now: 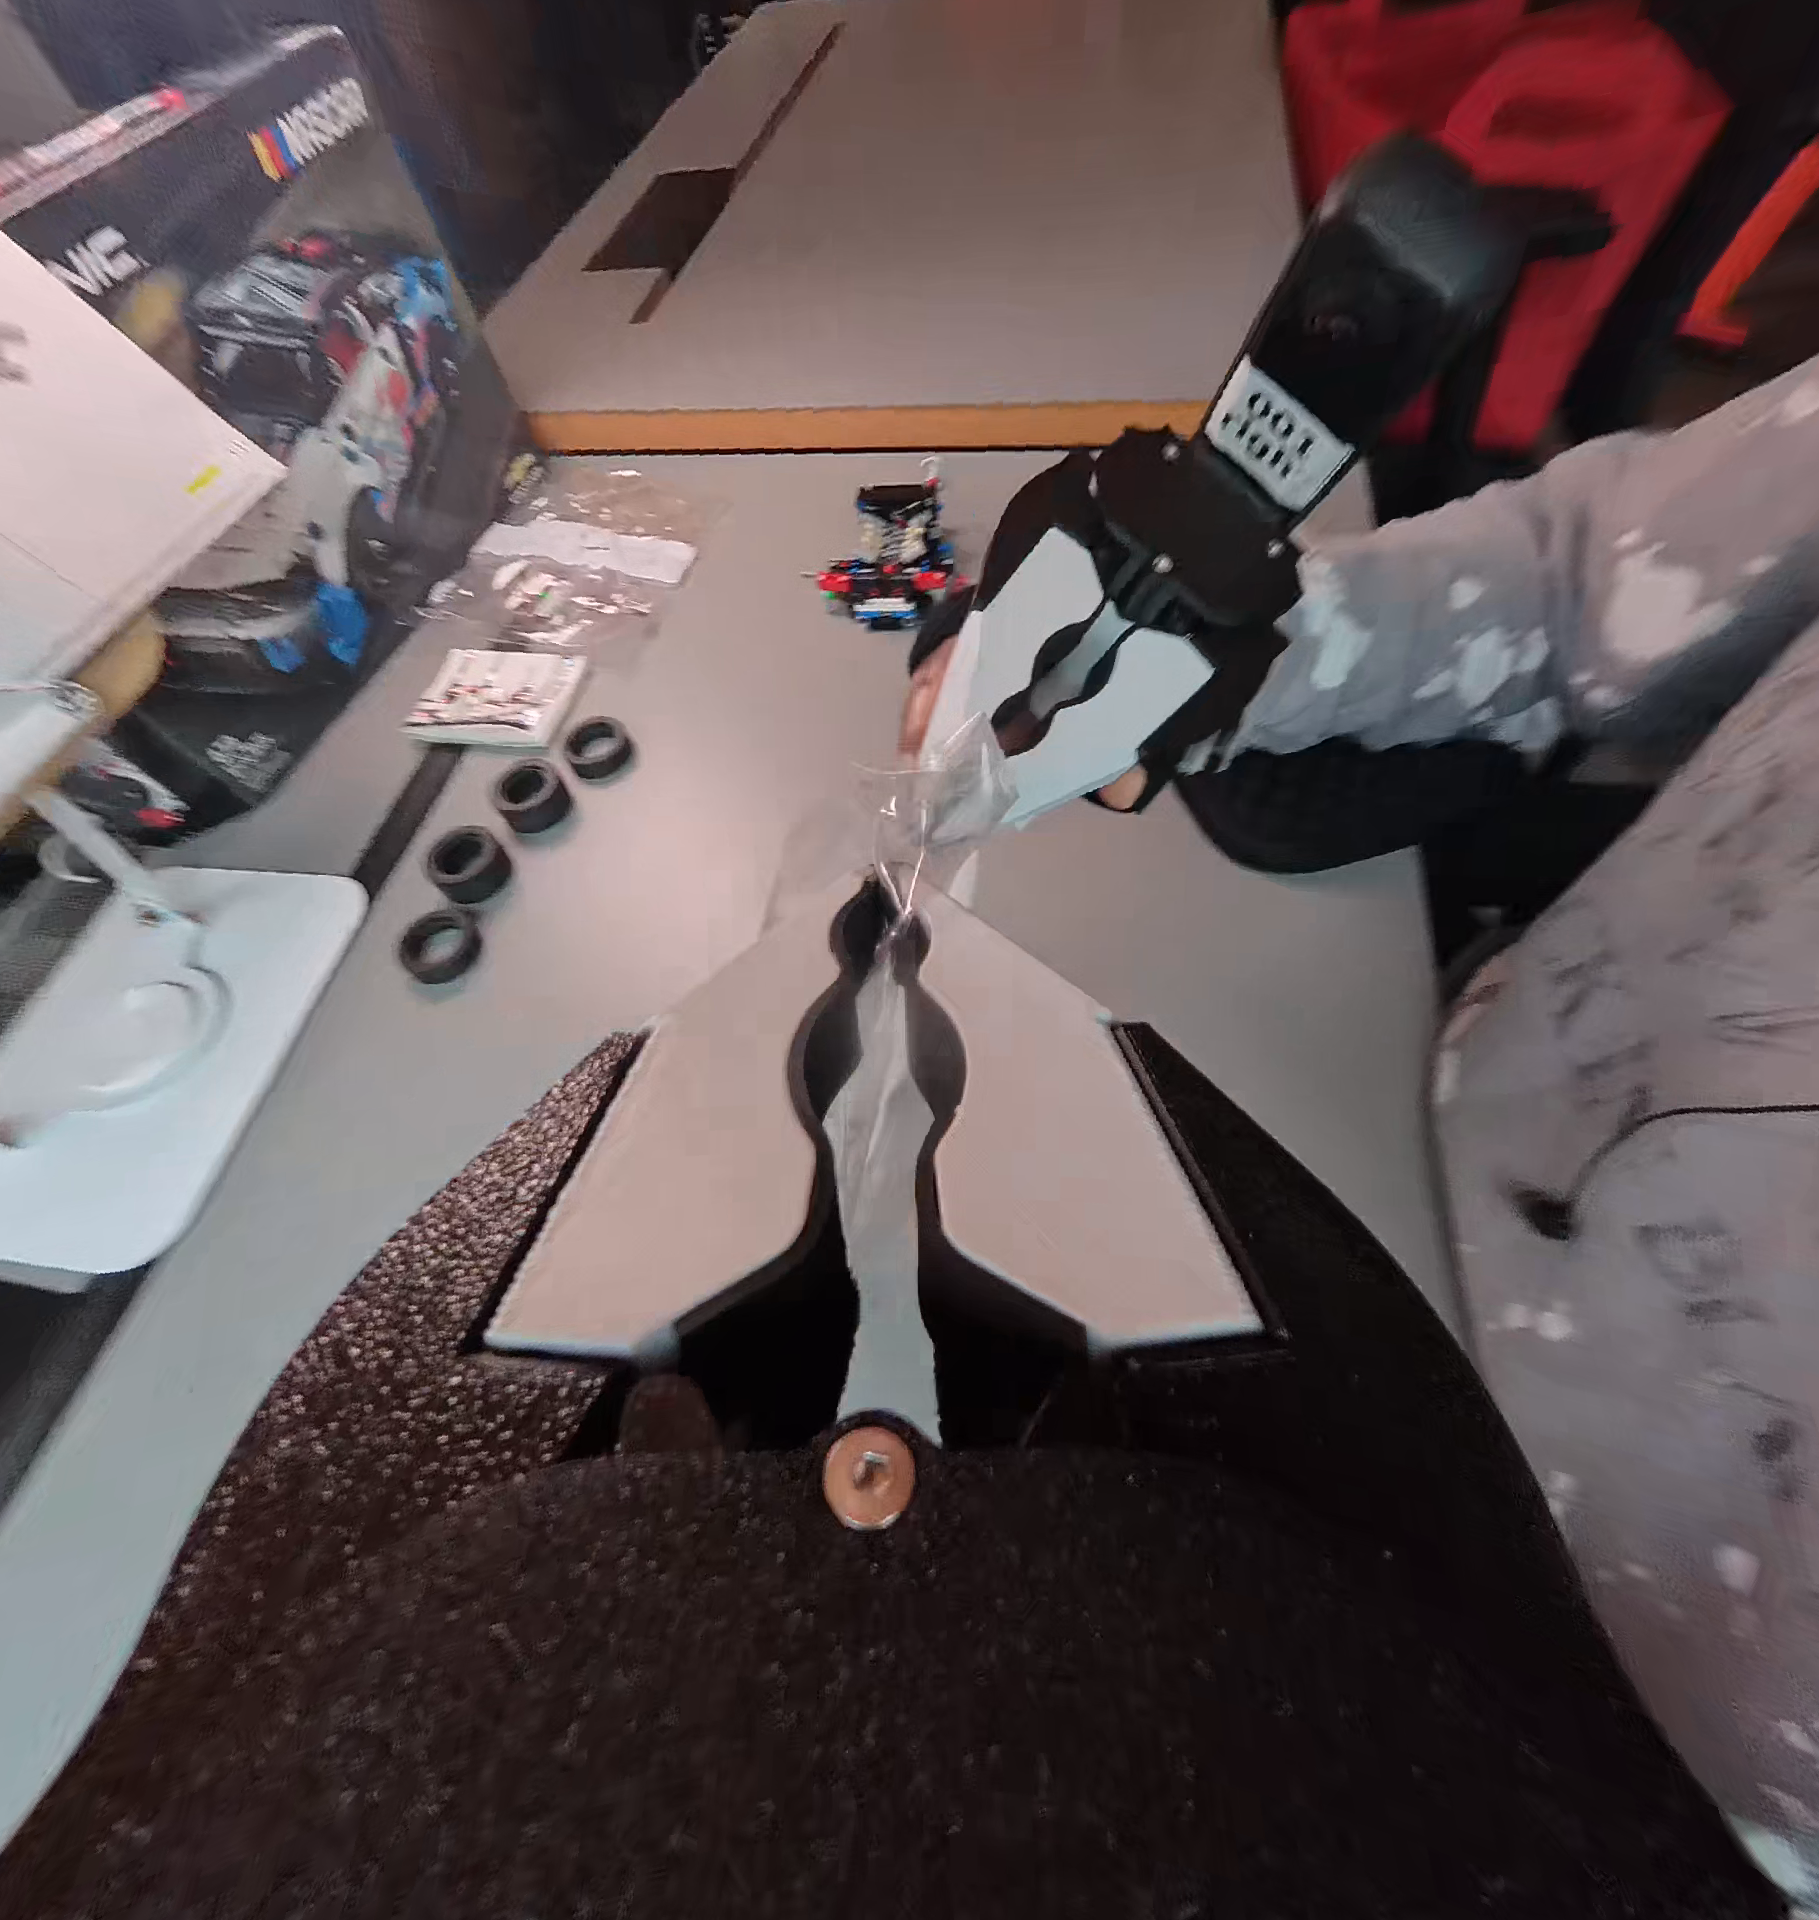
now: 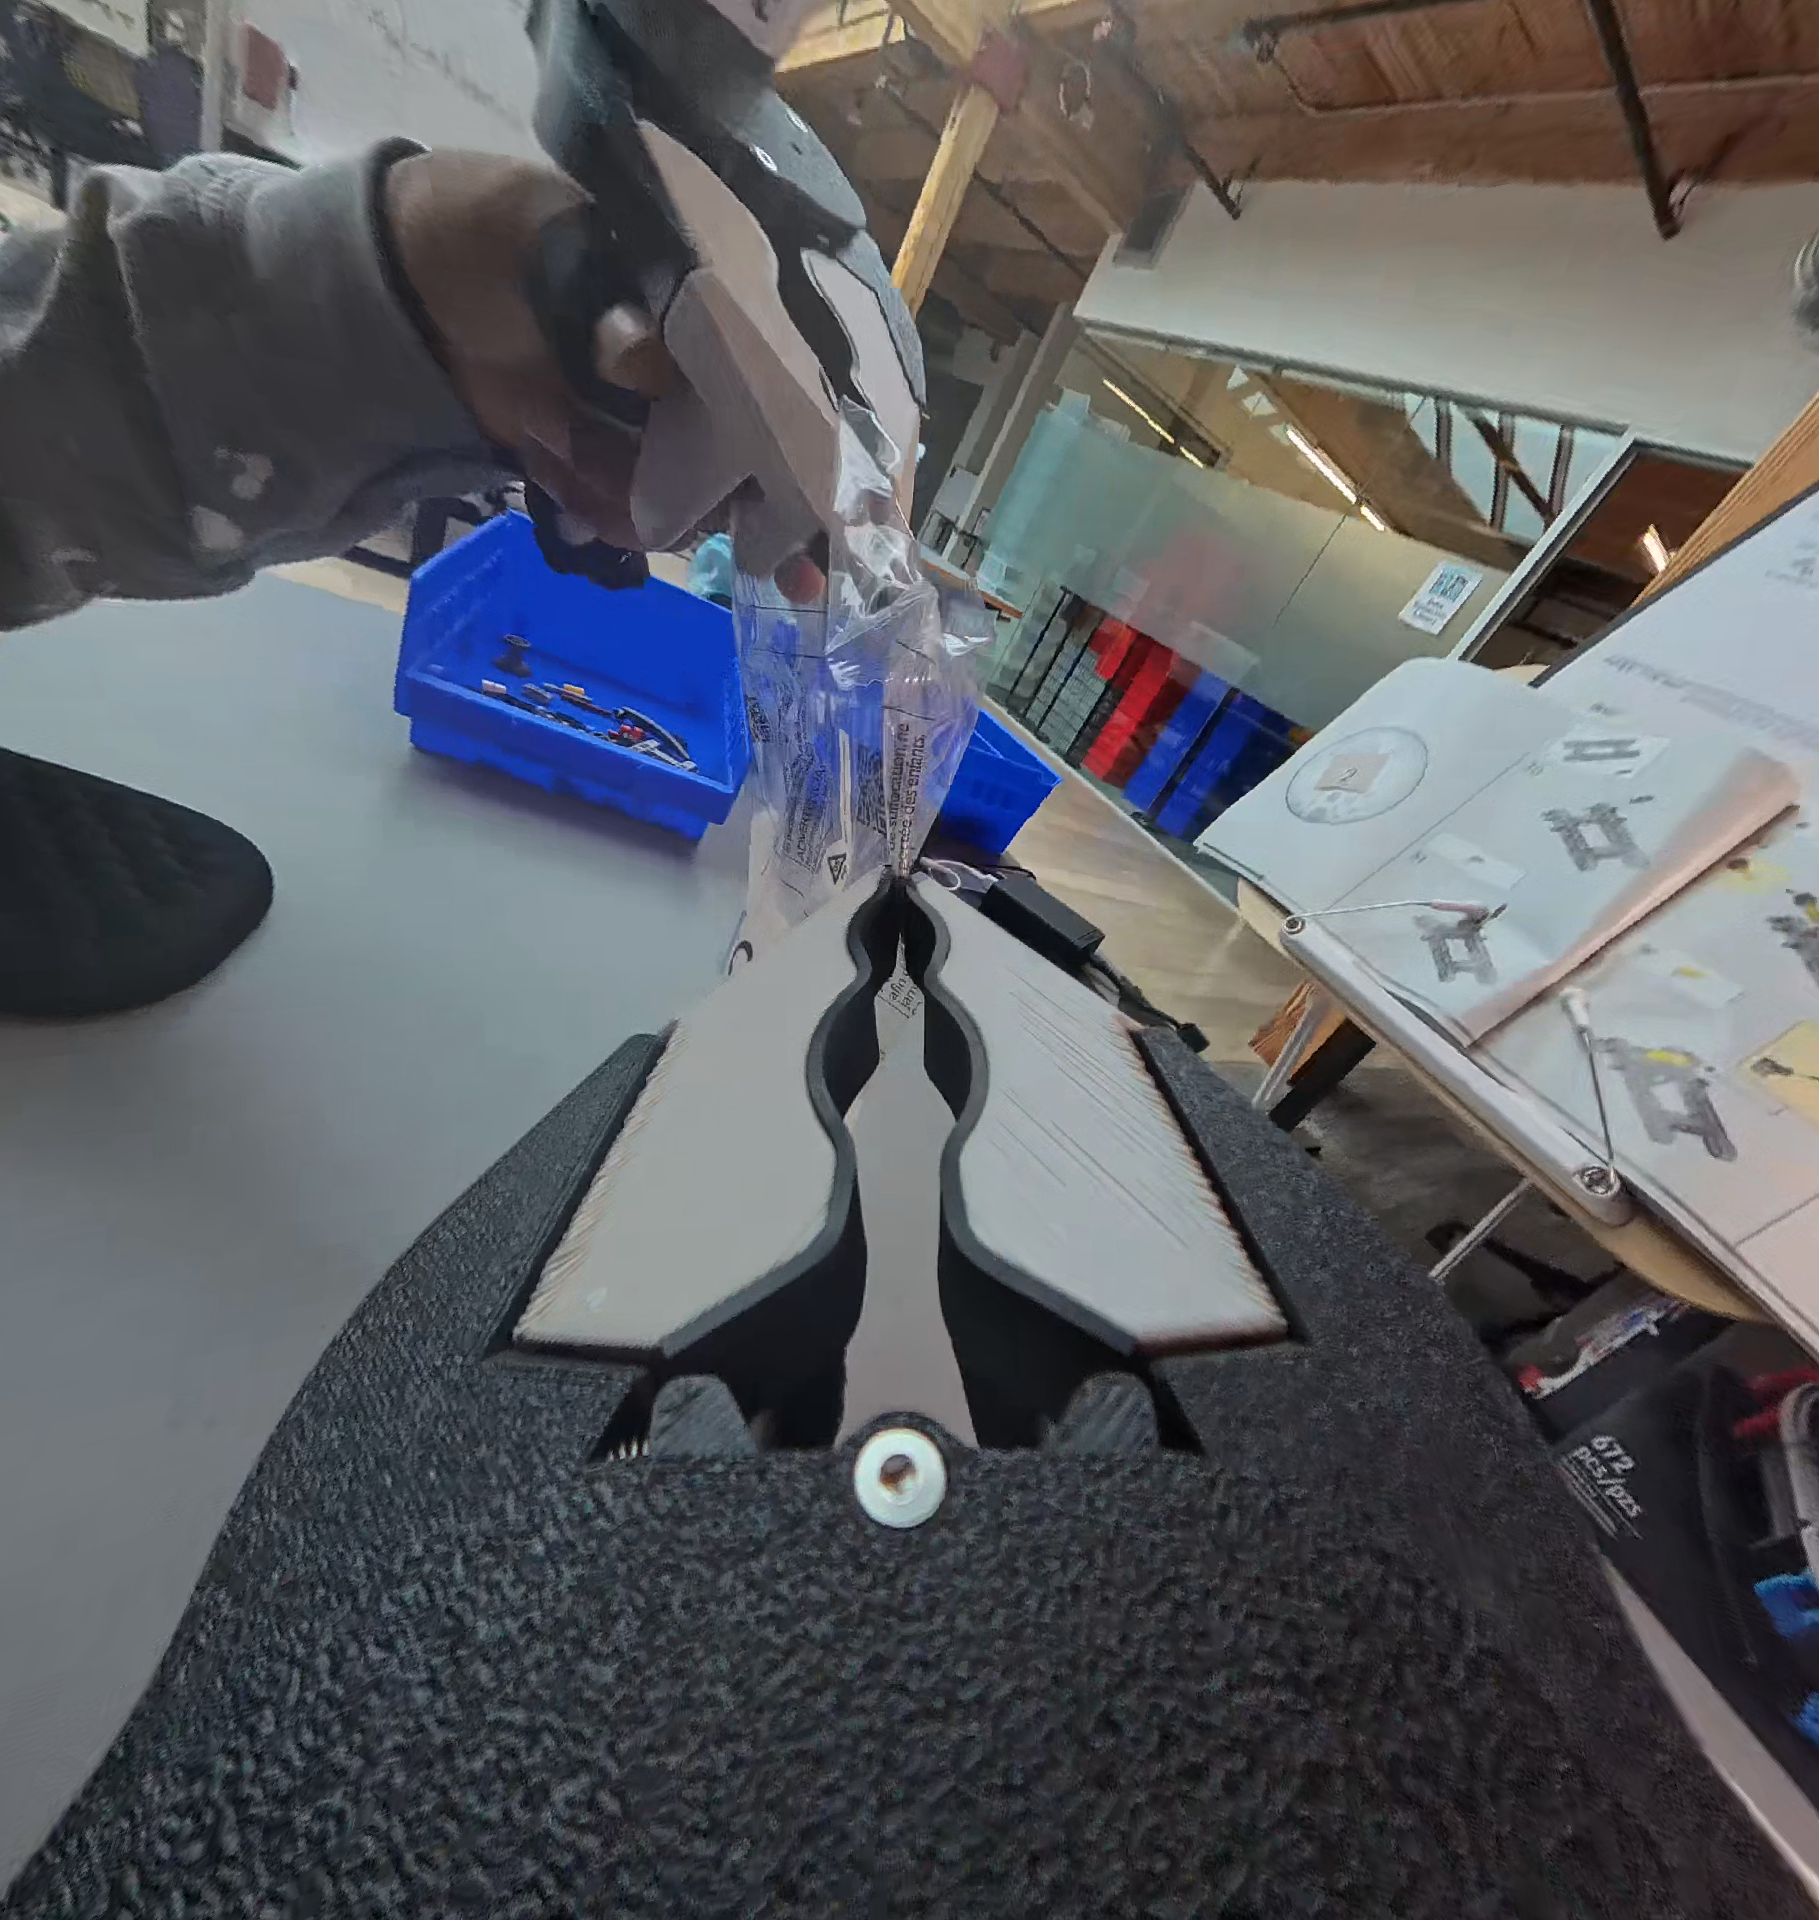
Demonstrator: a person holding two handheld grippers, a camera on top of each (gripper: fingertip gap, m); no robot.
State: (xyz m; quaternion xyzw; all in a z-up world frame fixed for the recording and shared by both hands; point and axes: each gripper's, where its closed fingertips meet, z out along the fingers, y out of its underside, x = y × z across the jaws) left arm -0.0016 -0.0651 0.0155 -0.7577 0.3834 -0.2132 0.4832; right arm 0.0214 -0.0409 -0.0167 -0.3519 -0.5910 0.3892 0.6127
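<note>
A clear plastic bag [image 1: 941, 800] with printed writing hangs stretched between my two grippers above the grey table [image 1: 676, 883]. My left gripper [image 1: 889, 920] is shut on one edge of the bag. My right gripper [image 1: 988, 758], held by a hand in a grey speckled sleeve, is shut on the opposite edge, close ahead of the left one. In the right wrist view the bag [image 2: 843, 707] runs from my right gripper [image 2: 897, 891] up to the left gripper [image 2: 848, 457]. I cannot tell what the bag holds.
Several black tyres [image 1: 531, 795], a booklet [image 1: 500, 696], flat plastic bags [image 1: 583, 551] and a small model car chassis [image 1: 889, 566] lie on the table. A box with a racing car picture [image 1: 292, 364] stands at the left. A blue bin [image 2: 572, 686] with small parts and an open instruction booklet on a stand [image 2: 1611, 883] show in the right wrist view.
</note>
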